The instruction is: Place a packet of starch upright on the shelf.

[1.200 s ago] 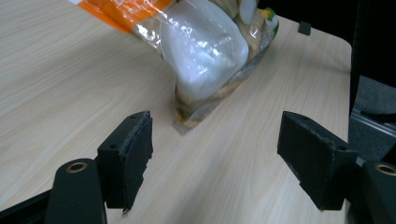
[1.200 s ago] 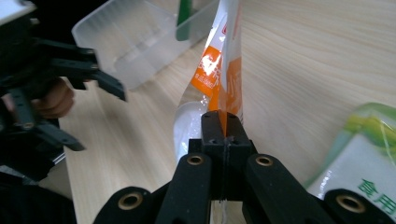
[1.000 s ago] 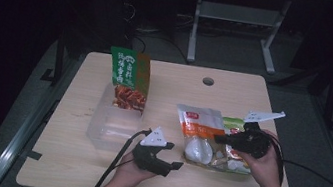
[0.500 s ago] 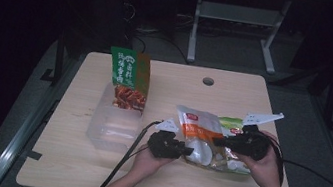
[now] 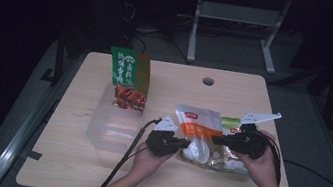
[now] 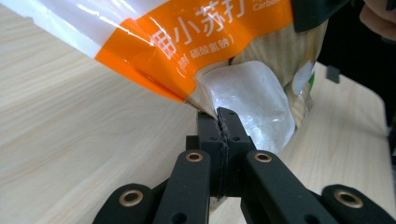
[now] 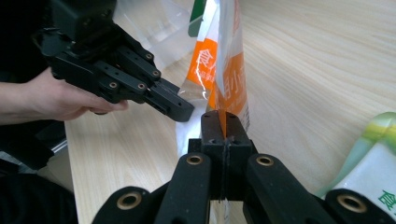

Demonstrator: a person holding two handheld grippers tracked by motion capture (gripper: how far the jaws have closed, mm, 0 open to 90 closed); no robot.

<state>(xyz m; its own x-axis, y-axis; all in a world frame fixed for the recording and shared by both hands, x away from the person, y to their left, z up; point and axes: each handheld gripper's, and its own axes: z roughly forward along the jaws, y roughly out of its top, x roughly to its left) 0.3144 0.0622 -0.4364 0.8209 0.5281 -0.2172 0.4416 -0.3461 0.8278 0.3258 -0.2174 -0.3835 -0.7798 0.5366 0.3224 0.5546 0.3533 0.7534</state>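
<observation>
Legible print on the orange-and-white bag [image 6: 187, 42]: in the left gripper view, large white characters on the orange band read "用小苏打", with smaller characters "碳酸氢钠" in brackets beneath; Latin letters at the upper edge are cut off, beginning "Carbo". In the right gripper view the same bag [image 7: 229, 88] shows "食" in white. The green packet [image 5: 127, 69] near the table's far left corner carries white characters too small to read.

Orange-white pouch [image 6: 196, 42] pinched betw. the fingers [image 6: 236, 128]: glossy plastic film, crinkled. Fingers: matt black plastic w/ brass-look rivets. Table [image 6: 70, 140] beneath them: pale smooth wood-grain.
</observation>
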